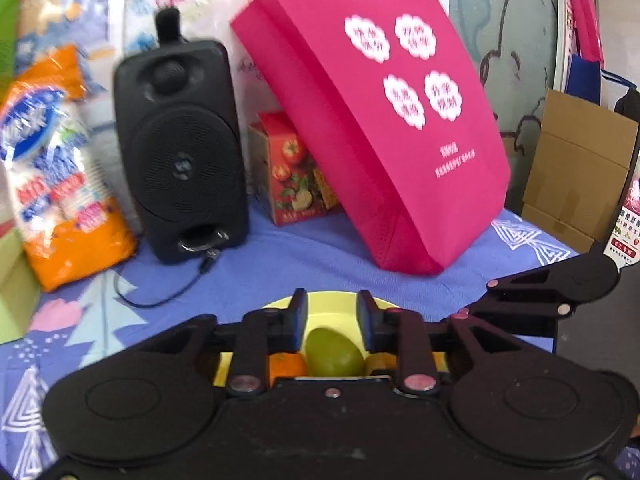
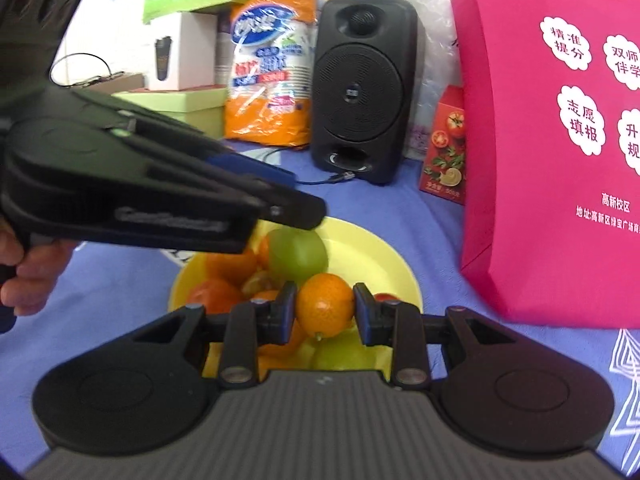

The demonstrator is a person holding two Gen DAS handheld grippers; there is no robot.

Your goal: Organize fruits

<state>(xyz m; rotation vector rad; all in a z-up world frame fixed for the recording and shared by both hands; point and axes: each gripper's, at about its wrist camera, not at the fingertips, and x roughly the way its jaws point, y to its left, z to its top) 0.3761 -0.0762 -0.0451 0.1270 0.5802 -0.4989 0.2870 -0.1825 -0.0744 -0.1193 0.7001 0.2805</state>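
A yellow bowl (image 2: 384, 256) on the blue cloth holds several oranges, tomatoes and green fruits. My right gripper (image 2: 325, 312) is shut on a small orange (image 2: 325, 306) and holds it just above the bowl. My left gripper (image 1: 332, 318) is open over the bowl (image 1: 332, 312); a green fruit (image 1: 334, 354) lies below, between its fingers, with an orange (image 1: 286, 366) beside it. In the right wrist view the left gripper (image 2: 296, 212) hangs over the same green fruit (image 2: 298, 256). The right gripper (image 1: 552, 284) shows at the right of the left wrist view.
A black speaker (image 1: 180, 152) with its cable, an orange bag of paper cups (image 1: 56, 176), a red tomato carton (image 1: 292, 172) and a leaning pink tote bag (image 1: 380, 120) stand behind the bowl. Cardboard boxes (image 1: 576, 172) stand at right. Green and white boxes (image 2: 184, 40) are stacked at back left.
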